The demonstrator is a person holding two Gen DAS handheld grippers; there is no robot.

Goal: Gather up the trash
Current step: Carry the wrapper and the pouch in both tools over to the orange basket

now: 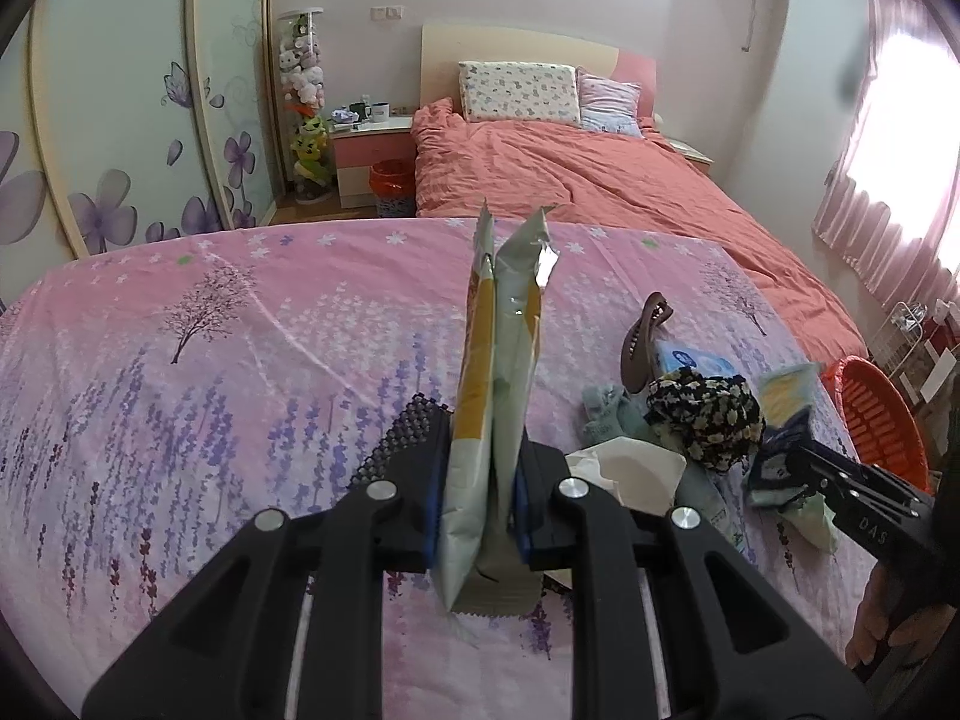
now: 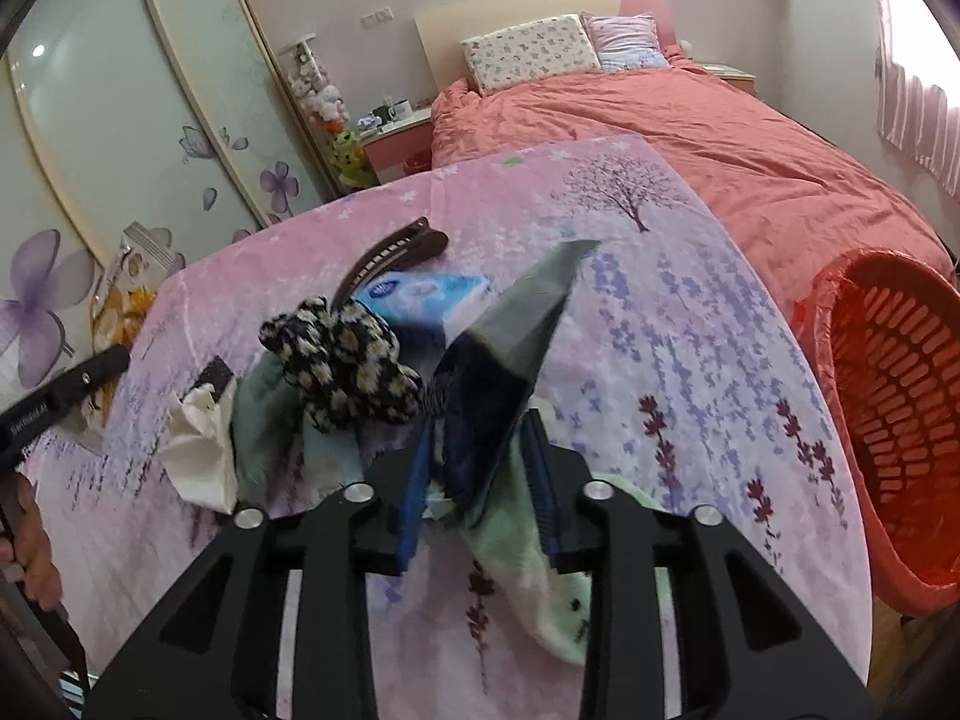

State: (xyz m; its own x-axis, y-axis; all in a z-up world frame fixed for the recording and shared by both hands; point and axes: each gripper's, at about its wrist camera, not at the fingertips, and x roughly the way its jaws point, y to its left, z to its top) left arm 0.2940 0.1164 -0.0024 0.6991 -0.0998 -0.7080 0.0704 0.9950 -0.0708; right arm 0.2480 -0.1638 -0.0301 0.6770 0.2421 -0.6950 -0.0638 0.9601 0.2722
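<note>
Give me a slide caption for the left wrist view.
Left claw shut on a snack bag above the pink flowered sheet, clutter pile beside it.

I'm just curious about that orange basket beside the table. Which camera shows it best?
The right wrist view: the orange basket fills the right side, with its slotted wall and open inside plain. The left wrist view catches only a small part of the basket at the right edge, behind the right gripper.

Pale yellow-green snack wrapper (image 1: 498, 396) upright, pinched; dark blue wrapper (image 2: 498, 384) tilted above sheet.
</note>
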